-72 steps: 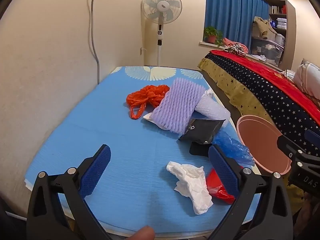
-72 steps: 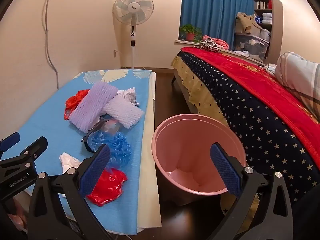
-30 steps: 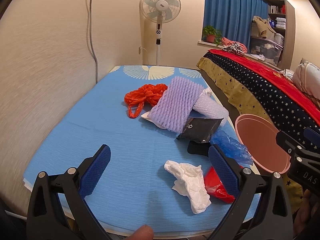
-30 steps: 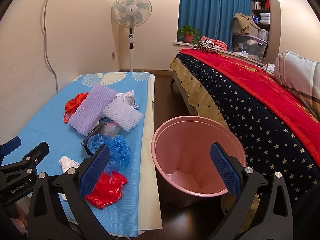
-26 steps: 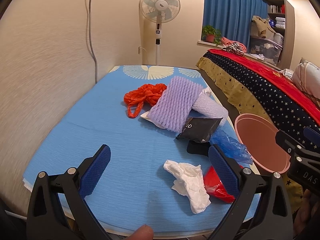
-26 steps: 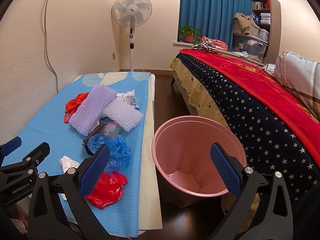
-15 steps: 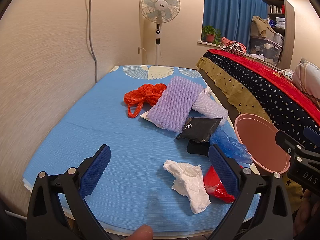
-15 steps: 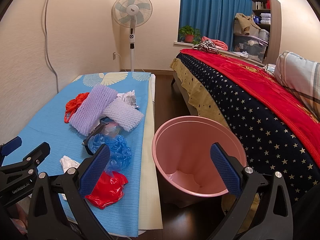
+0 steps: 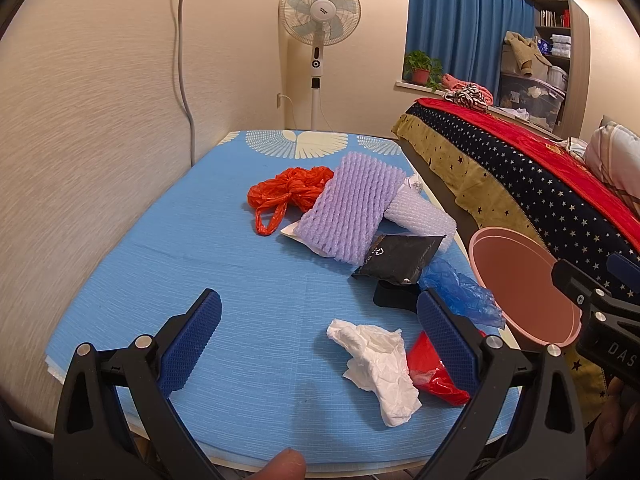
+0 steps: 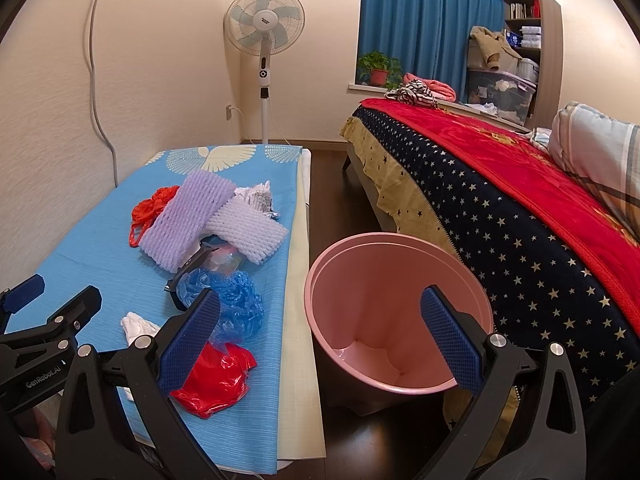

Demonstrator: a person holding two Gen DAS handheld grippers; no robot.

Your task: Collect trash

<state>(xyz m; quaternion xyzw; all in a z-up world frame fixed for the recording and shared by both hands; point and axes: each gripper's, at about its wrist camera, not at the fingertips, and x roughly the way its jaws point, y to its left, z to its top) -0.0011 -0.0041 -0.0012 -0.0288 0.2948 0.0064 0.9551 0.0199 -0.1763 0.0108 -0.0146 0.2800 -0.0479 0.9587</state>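
Partly hidden: black pouch (image 9: 400, 255) tucked under the purple foam net (image 9: 352, 208), a second dark item (image 9: 394, 298) beneath it, hard to identify. White scrap (image 9: 294, 229) peeking out under the same net. Crumpled wrapper (image 10: 258, 197) half covered behind the pale foam net (image 10: 248, 229). Clear bag (image 10: 224, 259) barely readable among the pile. Red bag (image 9: 434, 368) cut by the left gripper's near finger in the left view.

Count on the blue mat (image 9: 168, 248): two foam nets, ribbed and tubular; one orange bag (image 9: 290, 194), knotted, far left of the pile; one blue bag (image 10: 228, 298), crinkled film; one red bag, glossy; one white tissue (image 9: 378, 364), crumpled, nearest.

One pink bin (image 10: 394, 308), smooth plastic, round, on the dark floor just right of the mat, between mat and bed (image 10: 512, 208).

Left gripper (image 9: 320, 340) spread wide, gripping nothing, poised over the near mat, tissue between its blue textured pads. Right gripper (image 10: 320, 340) likewise spread and unloaded, over the bin's near rim.
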